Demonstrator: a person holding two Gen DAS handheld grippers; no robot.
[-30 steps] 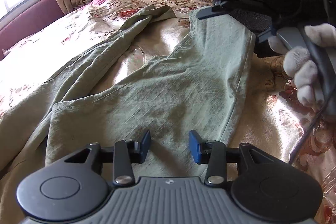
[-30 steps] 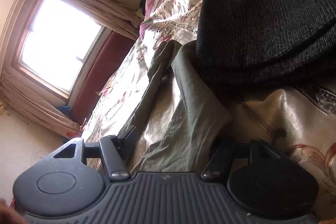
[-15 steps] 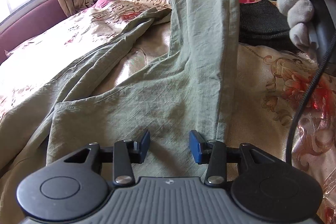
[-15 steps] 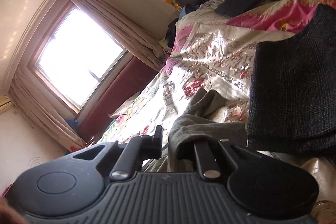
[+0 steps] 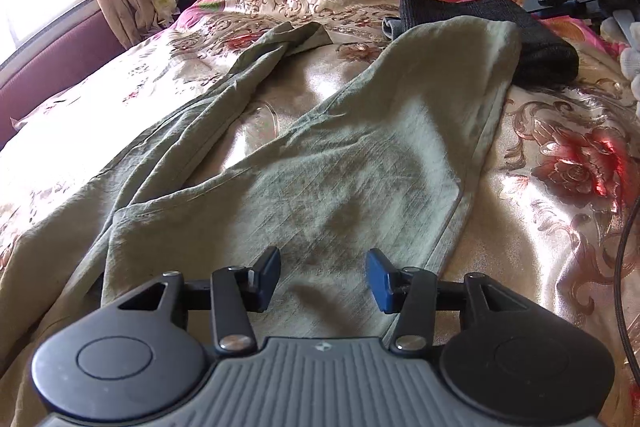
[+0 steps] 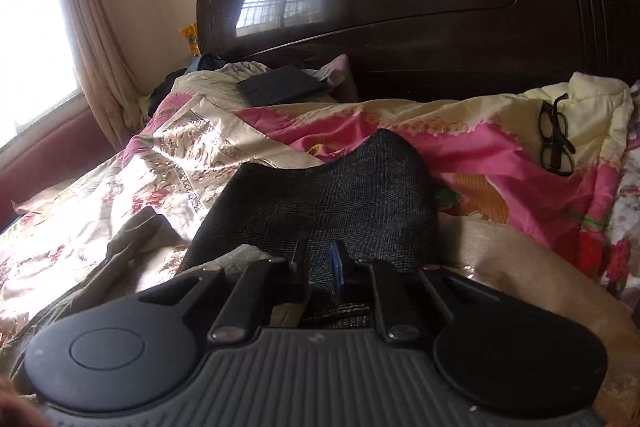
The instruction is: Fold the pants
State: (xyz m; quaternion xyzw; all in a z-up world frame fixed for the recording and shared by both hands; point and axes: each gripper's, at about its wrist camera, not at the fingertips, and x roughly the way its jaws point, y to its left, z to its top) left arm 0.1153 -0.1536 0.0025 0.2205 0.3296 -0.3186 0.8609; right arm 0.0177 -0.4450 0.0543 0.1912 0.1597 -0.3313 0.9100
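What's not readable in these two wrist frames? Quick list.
- Waistband end of the olive-green linen pants: left wrist view, hidden under the left gripper body.
- Right gripper: in the left wrist view only its body shows at the right edge, fingers cut off.
- Front edge of the folded dark knit garment: right wrist view, hidden behind the gripper.

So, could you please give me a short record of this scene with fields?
surface: floral bedspread
pants: green, spread out unfolded, one leg's end draped on a dark knit garment
left gripper: open above the pants, jaws just opened wider, nothing between them
right gripper: jaws narrowly apart, just opened slightly, empty, over the knit garment
extra: black glasses beyond the knit garment
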